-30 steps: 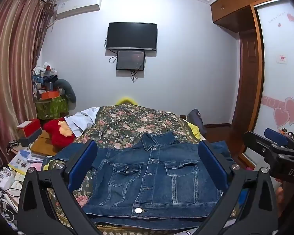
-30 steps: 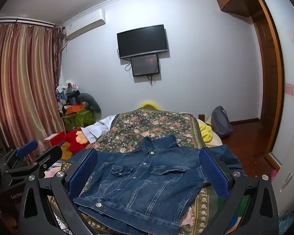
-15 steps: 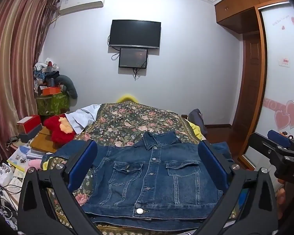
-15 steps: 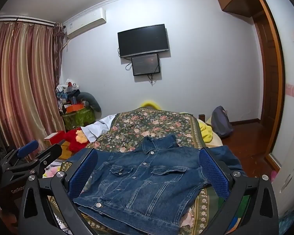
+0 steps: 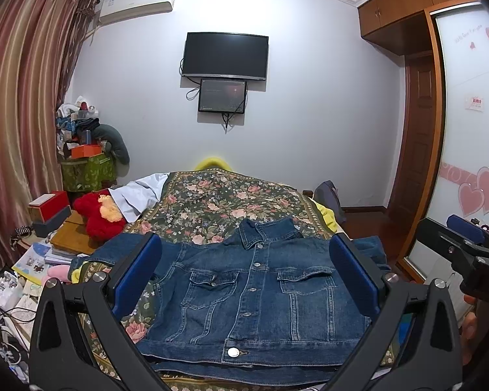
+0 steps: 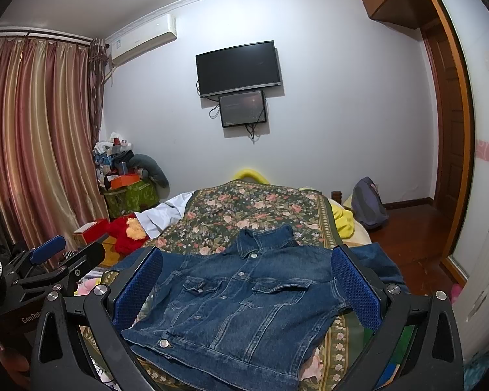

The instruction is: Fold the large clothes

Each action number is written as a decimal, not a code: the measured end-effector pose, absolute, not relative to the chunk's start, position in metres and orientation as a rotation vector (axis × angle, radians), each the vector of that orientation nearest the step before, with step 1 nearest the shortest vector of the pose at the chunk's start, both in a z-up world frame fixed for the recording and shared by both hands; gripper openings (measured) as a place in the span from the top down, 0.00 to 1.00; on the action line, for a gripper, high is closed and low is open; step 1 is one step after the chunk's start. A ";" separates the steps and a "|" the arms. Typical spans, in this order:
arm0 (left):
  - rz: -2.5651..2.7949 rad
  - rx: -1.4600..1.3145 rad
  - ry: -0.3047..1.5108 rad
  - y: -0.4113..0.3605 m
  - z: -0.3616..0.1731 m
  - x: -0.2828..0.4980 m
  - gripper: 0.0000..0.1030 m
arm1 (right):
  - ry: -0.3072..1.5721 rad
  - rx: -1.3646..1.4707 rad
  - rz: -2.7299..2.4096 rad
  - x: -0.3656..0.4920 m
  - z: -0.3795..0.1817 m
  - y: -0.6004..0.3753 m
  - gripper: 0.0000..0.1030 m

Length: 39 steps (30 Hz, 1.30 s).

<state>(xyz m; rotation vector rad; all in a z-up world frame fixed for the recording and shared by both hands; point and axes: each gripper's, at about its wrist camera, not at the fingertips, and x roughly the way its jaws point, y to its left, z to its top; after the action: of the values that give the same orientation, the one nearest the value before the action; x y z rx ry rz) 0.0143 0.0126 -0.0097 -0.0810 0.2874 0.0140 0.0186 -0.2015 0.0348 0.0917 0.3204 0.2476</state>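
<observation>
Bed: wide bed under a dark green floral-print cover (image 5: 218, 202), running from 6 o'clock toward 12 o'clock in both wrist views.
Garment: dark blue denim jacket with metal snap buttons (image 5: 257, 296), lying flat and face up on the near end of the bed at 6 o'clock. Front placket snapped shut. Collar spread open toward 12 o'clock. Two flapped chest pockets visible. Both sleeves tucked behind the body; sleeve fabric shows past the edges at 9 o'clock and 3 o'clock. Hem lies at the near edge; layered denim shows under it.
Left gripper: black two-finger tool with blue pads (image 5: 246, 285), jaws spread wide, nothing held; it hovers above the jacket, its pads framing the jacket's shoulders. Also visible at 9 o'clock in the right wrist view (image 6: 53, 262).
Right gripper: identical tool (image 6: 246, 288), jaws spread wide, nothing held, raised above the jacket. Also visible at 3 o'clock in the left wrist view (image 5: 466, 244).
Wall screen: black flat television (image 5: 225, 55), at 12 o'clock.
Soft toy: red plush figure (image 5: 97, 218), beside the bed at 9 o'clock.
</observation>
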 end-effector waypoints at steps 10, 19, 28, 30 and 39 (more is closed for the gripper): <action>0.014 -0.080 0.289 0.011 -0.010 0.015 0.00 | 0.320 0.092 0.249 0.019 0.036 -0.202 0.00; 0.007 -0.078 0.284 0.009 -0.006 0.014 0.00 | 0.320 0.096 0.251 0.020 0.036 -0.204 0.00; 0.000 -0.084 0.280 0.010 -0.003 0.011 0.00 | 0.320 0.104 0.248 0.021 0.035 -0.207 0.00; -0.002 -0.084 0.279 0.009 -0.002 0.010 0.00 | 0.320 0.105 0.249 0.021 0.035 -0.207 0.00; -0.004 -0.082 0.273 0.008 0.001 0.009 0.00 | 0.321 0.106 0.249 0.021 0.035 -0.208 0.00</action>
<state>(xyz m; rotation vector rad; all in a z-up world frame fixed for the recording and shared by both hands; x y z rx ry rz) 0.0095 0.0082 0.0007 -0.0819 0.2725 -0.0036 0.0210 -0.2077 0.0354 0.1063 0.3210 0.2490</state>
